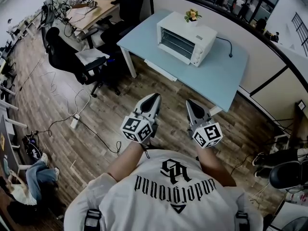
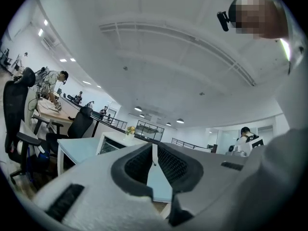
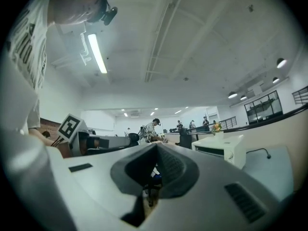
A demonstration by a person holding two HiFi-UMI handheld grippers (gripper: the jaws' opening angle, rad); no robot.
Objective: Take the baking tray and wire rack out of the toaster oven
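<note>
Head view, left to right.

- Far left, wood floor (image 1: pixel 53 143): a black office chair (image 1: pixel 72 61) stands beside a desk. A white power strip (image 1: pixel 74 122) lies on the boards with loose cables running from it.
- Left gripper (image 1: pixel 155 96): held level, in front of the person's chest and over the floor. Its marker cube faces up. In the left gripper view, the left gripper's (image 2: pixel 154 150) jaw tips meet in a thin line and nothing is between the pads. Past them are the table edge and the oven's left end.
- Toaster oven (image 1: pixel 186 37): white, standing on the pale blue table (image 1: pixel 211 78), well apart from both grippers. Its glass door is closed. The baking tray and wire rack cannot be told apart behind the glass. A small pot of flowers (image 1: pixel 192 16) sits on top of the oven.
- Right gripper (image 1: pixel 189 102): level, just beside the left one and parallel to it, short of the table's near edge. In the right gripper view, the right gripper's (image 3: pixel 156 150) jaws are pressed together and empty. The oven (image 3: pixel 221 150) shows to the right of them.
- Right of the oven: its black cord (image 1: pixel 226 44) loops across the tabletop toward the partition.
</note>
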